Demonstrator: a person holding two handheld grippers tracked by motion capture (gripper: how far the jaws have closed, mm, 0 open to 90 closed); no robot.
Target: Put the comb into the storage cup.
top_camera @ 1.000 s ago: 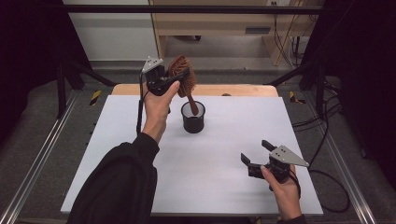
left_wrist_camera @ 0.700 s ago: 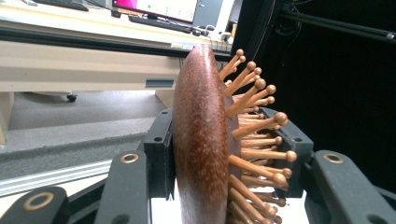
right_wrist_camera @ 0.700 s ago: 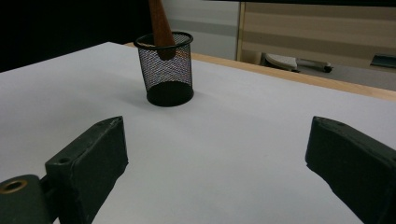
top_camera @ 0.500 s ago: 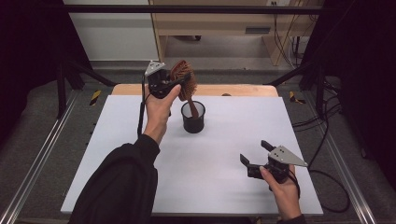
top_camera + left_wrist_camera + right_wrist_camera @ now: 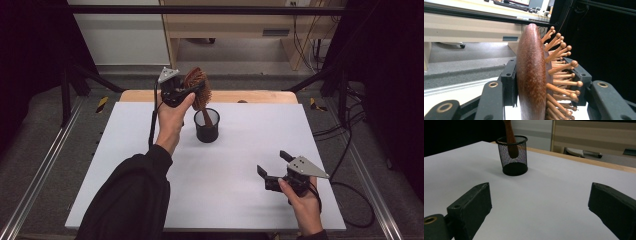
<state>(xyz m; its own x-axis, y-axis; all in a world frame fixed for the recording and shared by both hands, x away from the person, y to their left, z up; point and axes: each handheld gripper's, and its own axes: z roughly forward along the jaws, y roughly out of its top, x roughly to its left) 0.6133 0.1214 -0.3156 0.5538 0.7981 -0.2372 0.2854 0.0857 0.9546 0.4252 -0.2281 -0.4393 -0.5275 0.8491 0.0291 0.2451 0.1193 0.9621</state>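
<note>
High view: left gripper (image 5: 192, 91) fingers clamp the hairbrush (image 5: 196, 87), handle inside the mesh cup (image 5: 206, 126); next, likely release. Right gripper (image 5: 272, 167) fingers gape, idle.

The brush (image 5: 531, 75) is running off the bottom edge of the left gripper view, its handle cut away. In the right gripper view the top edge is cropping the handle (image 5: 510, 140) above the cup (image 5: 512, 155), whose mesh is veiling the handle's lower end.
</note>
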